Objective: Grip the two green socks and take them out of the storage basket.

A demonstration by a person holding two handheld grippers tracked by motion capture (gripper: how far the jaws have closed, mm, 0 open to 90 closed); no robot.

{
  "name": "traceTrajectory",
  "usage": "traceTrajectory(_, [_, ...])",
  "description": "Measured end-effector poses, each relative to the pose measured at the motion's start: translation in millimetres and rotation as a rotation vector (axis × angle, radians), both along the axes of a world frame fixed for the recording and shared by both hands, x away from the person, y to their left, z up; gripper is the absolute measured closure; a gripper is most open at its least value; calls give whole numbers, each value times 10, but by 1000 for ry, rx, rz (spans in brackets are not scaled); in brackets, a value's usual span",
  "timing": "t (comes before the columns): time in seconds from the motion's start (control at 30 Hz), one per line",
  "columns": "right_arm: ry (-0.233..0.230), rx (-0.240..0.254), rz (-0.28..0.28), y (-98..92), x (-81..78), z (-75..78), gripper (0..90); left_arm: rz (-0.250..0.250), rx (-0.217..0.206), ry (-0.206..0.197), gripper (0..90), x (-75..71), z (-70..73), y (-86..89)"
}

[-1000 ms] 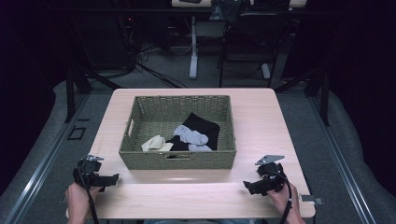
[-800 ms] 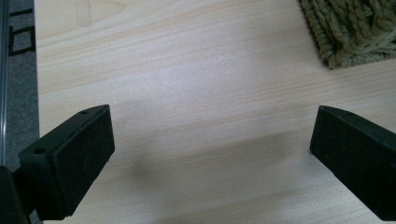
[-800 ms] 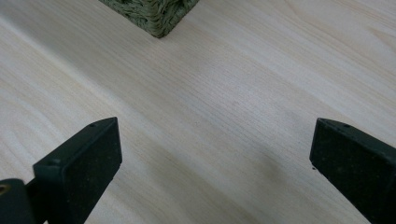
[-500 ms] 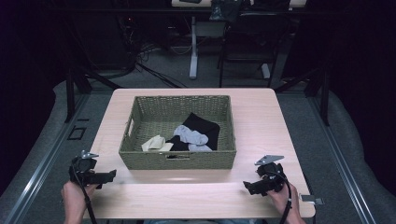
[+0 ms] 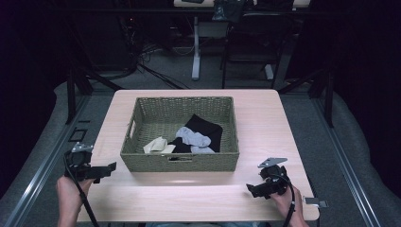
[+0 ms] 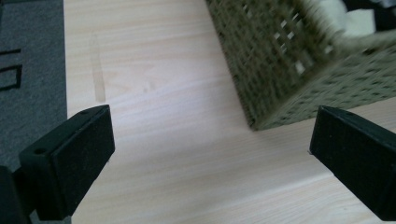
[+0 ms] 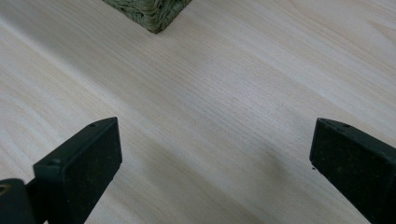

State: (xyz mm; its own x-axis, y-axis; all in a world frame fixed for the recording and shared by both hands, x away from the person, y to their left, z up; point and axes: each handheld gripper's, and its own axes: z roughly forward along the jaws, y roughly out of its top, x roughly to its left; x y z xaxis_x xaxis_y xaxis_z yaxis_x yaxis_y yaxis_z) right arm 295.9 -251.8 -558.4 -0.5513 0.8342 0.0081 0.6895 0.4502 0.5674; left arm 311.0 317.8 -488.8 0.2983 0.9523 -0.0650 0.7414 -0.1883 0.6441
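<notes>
1. At the table's near-left edge, about 8 o'clock from the woven basket point(image 5: 142, 161), the left gripper point(image 5: 106, 169) sits in the person's left hand point(image 5: 70, 191) — jaws spread wide, nothing between them, pointing toward the basket's near-left corner point(image 6: 261, 122).
2. In the middle of the wooden table point(image 5: 265, 113), the basket holds a cream cloth point(image 5: 158, 145) at its 7 o'clock, a grey sock point(image 5: 194, 137) just right of centre, and black cloth point(image 5: 205, 126) behind it toward 2 o'clock; the pieces touch one another.
3. At 4 o'clock from the basket, well apart from it, the right gripper point(image 5: 253, 190) rests low over bare wood in the right hand point(image 5: 283, 198) — jaws wide apart and empty; the basket's corner point(image 7: 154, 14) shows at 11 o'clock in the right gripper view.
</notes>
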Motion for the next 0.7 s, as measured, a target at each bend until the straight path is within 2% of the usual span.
traceTrajectory(0.1, [-1, -8, 3, -2, -1, 6, 17, -31, -17, -6, 0, 54, 117, -52])
traceTrajectory(0.27, [1, -11, 7, -2, 2, 5, 18, -71, -16, -23, 0, 159, 313, -145])
traceTrajectory(0.57, [3, -5, 9, 4, 3, 0, 19, -148, 24, -40, 0, 409, 568, -422])
traceTrajectory(0.7, [4, -7, 11, 3, 2, 2, 19, -189, 37, -21, 0, 556, 610, -579])
